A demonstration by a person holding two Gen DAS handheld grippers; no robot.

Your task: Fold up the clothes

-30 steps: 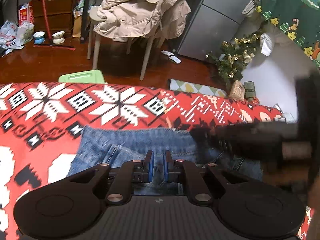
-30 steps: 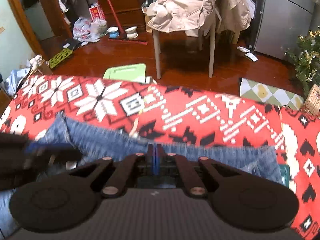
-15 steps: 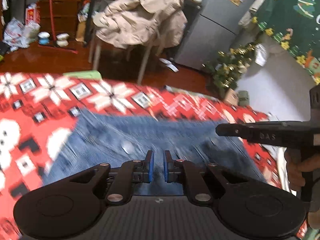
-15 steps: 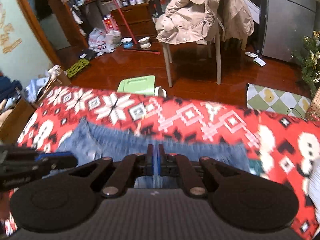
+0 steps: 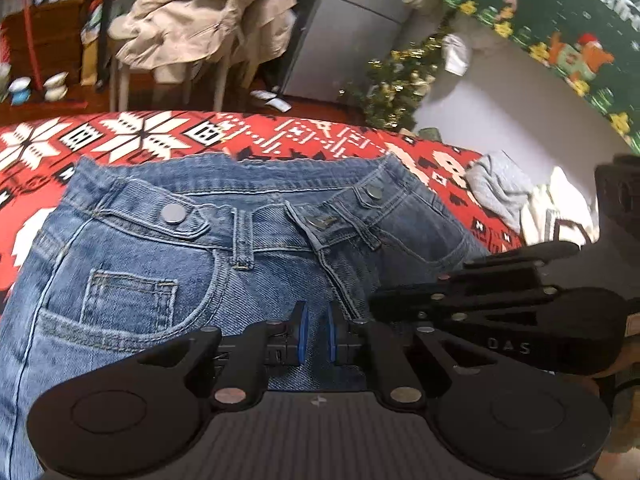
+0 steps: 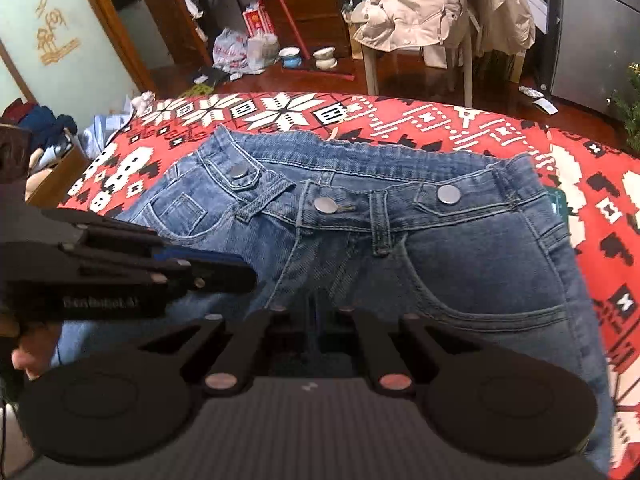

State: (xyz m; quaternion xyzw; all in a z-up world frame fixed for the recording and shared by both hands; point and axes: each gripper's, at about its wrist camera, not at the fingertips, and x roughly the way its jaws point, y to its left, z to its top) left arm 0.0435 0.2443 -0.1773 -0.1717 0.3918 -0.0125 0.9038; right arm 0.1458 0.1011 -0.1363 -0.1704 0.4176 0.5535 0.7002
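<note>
Left gripper [image 5: 314, 334]: blue-padded fingers [image 5: 303, 333] set a narrow gap apart, denim showing in the gap; whether the pads actually grip the cloth cannot be told. Poised low over the fly area of the jeans.

Right gripper [image 6: 314, 328]: fingertips close together over the crotch seam; the tips are dark and blurred, so gripping or merely closed cannot be told. In the left camera it shows side-on [image 5: 480, 304], just right of the left gripper.

Jeans [image 5: 168, 264]: blue denim, front side up, waistband away from both cameras, spread on the table. Three metal buttons along the waistband; centre button [image 6: 325, 205] beside the fly, one on each side tab. Coin pocket [image 5: 128, 300] inside the front pocket on the left-camera side.

Tablecloth [image 6: 420, 120]: red, white and black snowflake pattern, under the jeans and showing on all visible sides.

Grey garment [image 5: 496, 184] and cream garment [image 5: 560, 216]: bunched at the table's far right edge, well apart from the jeans.

Chair [image 6: 416, 60]: beyond the table, draped with a beige coat [image 6: 424, 12].

Small Christmas tree [image 5: 396, 84]: against the wall.

Two small bowls [image 6: 308, 58]: on the wood floor.
</note>
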